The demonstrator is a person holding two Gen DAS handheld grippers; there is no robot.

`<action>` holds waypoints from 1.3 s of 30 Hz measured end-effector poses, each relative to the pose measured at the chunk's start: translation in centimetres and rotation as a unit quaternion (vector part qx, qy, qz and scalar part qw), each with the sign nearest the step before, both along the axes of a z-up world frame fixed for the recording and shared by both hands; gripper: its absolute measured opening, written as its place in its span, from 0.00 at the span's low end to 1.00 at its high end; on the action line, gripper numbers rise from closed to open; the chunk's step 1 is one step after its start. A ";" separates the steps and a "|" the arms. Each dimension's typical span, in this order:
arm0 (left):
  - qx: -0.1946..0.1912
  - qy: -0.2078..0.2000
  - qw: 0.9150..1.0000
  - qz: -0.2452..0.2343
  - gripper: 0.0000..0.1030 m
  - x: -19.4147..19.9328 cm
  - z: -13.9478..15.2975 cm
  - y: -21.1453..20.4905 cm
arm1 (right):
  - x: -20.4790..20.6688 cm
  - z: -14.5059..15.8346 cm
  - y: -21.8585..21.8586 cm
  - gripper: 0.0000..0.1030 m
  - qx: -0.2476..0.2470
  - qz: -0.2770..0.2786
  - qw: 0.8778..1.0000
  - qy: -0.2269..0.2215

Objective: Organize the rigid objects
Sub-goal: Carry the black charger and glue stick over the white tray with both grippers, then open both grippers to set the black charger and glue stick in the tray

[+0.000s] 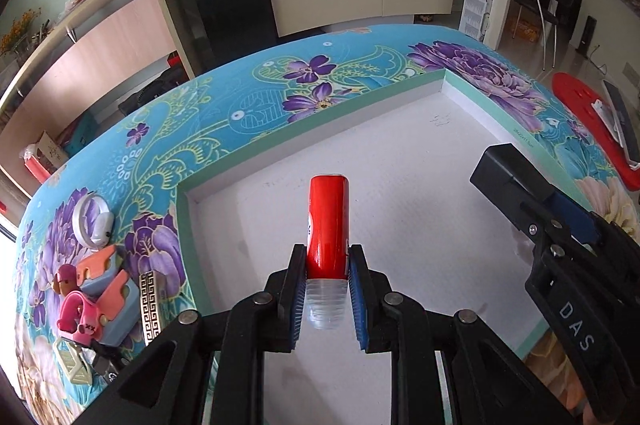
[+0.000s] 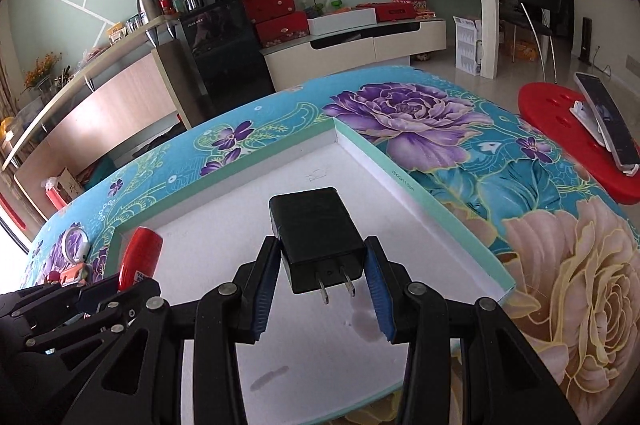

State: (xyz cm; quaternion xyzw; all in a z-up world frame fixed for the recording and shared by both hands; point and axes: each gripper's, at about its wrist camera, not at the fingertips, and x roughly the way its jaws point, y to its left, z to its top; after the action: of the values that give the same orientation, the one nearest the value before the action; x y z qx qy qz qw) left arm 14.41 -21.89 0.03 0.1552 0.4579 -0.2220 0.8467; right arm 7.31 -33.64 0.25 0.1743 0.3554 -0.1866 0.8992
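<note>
Carrying 2 items over the white tray (image 1: 400, 185) on the floral counter (image 1: 224, 113): left claw (image 1: 328, 289) clenched on a red tube (image 1: 328, 225), long axis pointing away, clear cap nearest; right claw (image 2: 323, 285) grasping a black charger (image 2: 316, 233) (prongs toward camera). Next, probably: lowering, then releasing inside the tray.

Table (image 1: 224, 113) draped in a turquoise cloth with purple and cream flowers, shallow white tray (image 1: 400, 161) with mint-green rim lying at its middle, cluster of small things (image 1: 96, 289) by the left edge, white ring-shaped gadget (image 1: 94, 221) just beyond them
</note>
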 end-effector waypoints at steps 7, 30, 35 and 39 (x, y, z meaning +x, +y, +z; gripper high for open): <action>0.014 0.024 1.000 0.013 0.22 0.7 -2.3 -0.7 | 0.4 -1.7 -0.6 0.43 0.032 -0.003 0.999 0.028; 0.006 0.012 0.999 0.048 0.30 0.0 0.4 1.0 | -0.4 -0.2 -1.2 0.44 0.041 -0.012 0.999 -0.014; 0.007 -0.012 0.995 0.098 0.54 0.0 1.6 4.0 | -0.1 0.0 -0.5 0.50 0.033 0.002 0.999 -0.012; 0.011 -0.024 0.991 0.131 0.61 -0.1 1.9 6.5 | 0.4 0.3 0.6 0.51 0.020 0.020 1.000 -0.007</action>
State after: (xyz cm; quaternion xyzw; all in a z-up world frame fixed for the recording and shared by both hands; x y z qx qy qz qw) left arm 14.29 -15.38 1.95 0.1088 0.4559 -0.1005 0.8776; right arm 7.67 -33.03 0.56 0.1868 0.3559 -0.1599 0.9016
